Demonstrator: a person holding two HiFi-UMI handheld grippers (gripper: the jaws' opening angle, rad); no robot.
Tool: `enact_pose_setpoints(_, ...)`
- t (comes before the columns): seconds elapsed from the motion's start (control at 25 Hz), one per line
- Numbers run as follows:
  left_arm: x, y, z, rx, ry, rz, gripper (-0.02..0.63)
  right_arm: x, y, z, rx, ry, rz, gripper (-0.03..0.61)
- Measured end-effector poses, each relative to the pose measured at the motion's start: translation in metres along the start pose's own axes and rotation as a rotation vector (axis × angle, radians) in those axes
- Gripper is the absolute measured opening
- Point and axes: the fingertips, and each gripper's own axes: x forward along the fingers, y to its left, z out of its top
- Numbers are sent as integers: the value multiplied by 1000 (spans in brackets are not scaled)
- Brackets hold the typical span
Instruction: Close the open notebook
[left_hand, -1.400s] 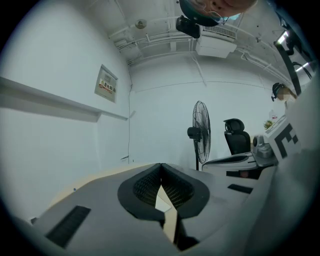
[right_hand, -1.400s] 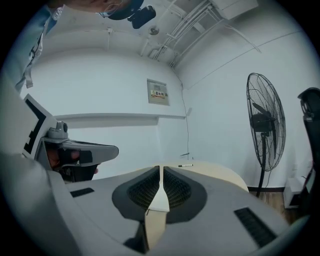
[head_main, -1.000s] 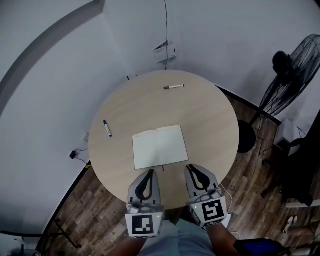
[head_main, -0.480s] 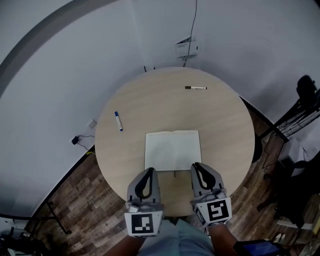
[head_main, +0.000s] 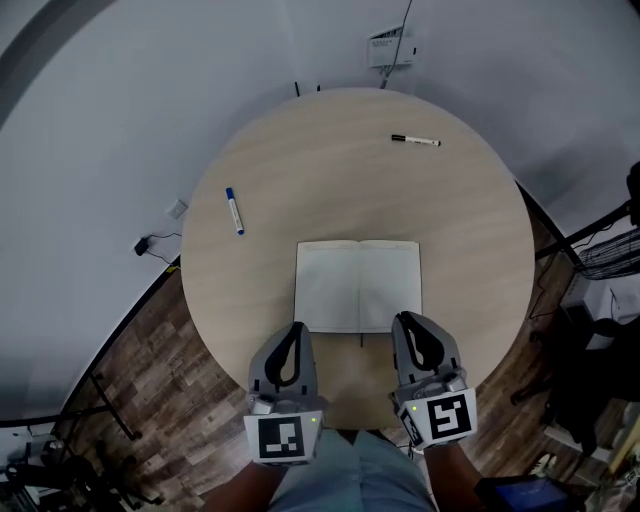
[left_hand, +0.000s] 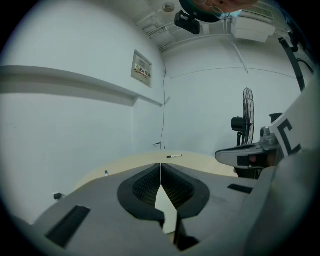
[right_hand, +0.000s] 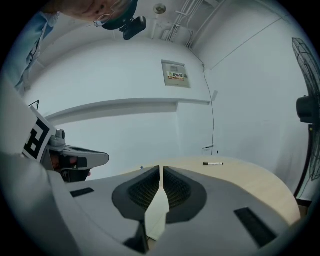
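Head view only: the whole notebook lies open and flat on the round bench, both pages up, in the half nearer me.
Head view also: a blue marker lies to the left of the notebook and a black marker lies at the far right, both well apart from it.
Gripper views only: they look level across the bench to the wall and show a fan and a wall sign, which the head view does not give. Of the notebook they show at most a pale sliver beneath my jaws.
Each other: my left gripper view has the right gripper at its right edge, and my right gripper view has the left one at its left edge.
Left gripper: clenched, tips meeting, nothing between them. It is at the notebook's near left corner.
Right gripper: jaws all but together, nothing between them. Its tip is over the near right corner of the right page.
Contact: I cannot tell whether either tip touches the paper.
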Motion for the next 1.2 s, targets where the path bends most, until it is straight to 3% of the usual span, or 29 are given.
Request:
enact_pose_setpoints(0.68, 73, 36, -118, -74, 252, 18, 23, 74, -22, -66, 73, 134, 38, 51)
enact_pose_setpoints(0.76, 79, 40, -132, -85, 290, 19, 54, 81, -23, -73, 85, 145, 44, 51)
enact_pose_setpoints(0.84, 86, 43, -146, -99, 323, 10, 128, 88, -22, -79, 96, 154, 48, 51)
enact_pose_setpoints(0.96, 95, 50, -165, -140, 364, 4, 168, 97, -21, -88, 109, 171, 53, 51)
enact_pose_setpoints(1.2, 105, 59, -199, -189, 449, -2, 191, 112, -22, -112, 125, 211, 48, 51)
